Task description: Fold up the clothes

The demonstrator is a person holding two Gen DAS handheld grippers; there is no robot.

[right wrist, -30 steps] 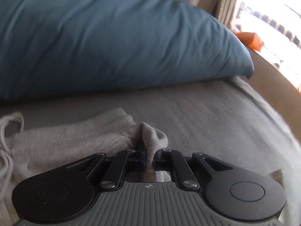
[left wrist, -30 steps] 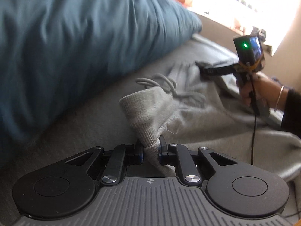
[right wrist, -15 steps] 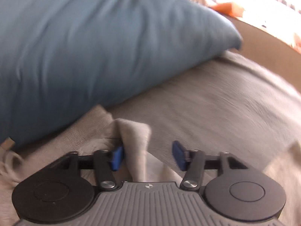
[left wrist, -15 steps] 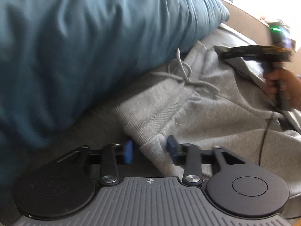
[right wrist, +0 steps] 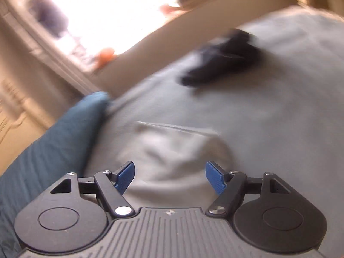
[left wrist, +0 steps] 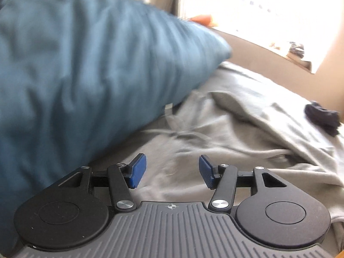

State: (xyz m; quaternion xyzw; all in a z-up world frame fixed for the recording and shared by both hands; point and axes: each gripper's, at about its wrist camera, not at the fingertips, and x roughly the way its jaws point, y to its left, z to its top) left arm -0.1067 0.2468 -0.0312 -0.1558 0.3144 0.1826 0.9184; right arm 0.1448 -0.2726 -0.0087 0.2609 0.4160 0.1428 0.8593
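Nearest, the left tool (left wrist: 169, 169) hangs with its blue pads spreading apart and nothing between them, just above the soft, light grey knit sweatpants (left wrist: 215, 142) rumpled on the grey bed (right wrist: 279, 118). The right tool (right wrist: 169, 177) is likewise widening and empty over a pale fold of them. The limp cloth should handle best pinched at its ribbed waistband, by the drawstring (left wrist: 185, 133) at twelve o'clock; beyond lie a teal pillow (left wrist: 86, 75) at ten o'clock and a small dark garment (left wrist: 322, 118) at two; no containers show.

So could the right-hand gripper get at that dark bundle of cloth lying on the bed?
Probably yes. The dark bundle lies in the open on the grey bed cover, ahead of the right gripper, whose fingers are opening with nothing between them or in the way.
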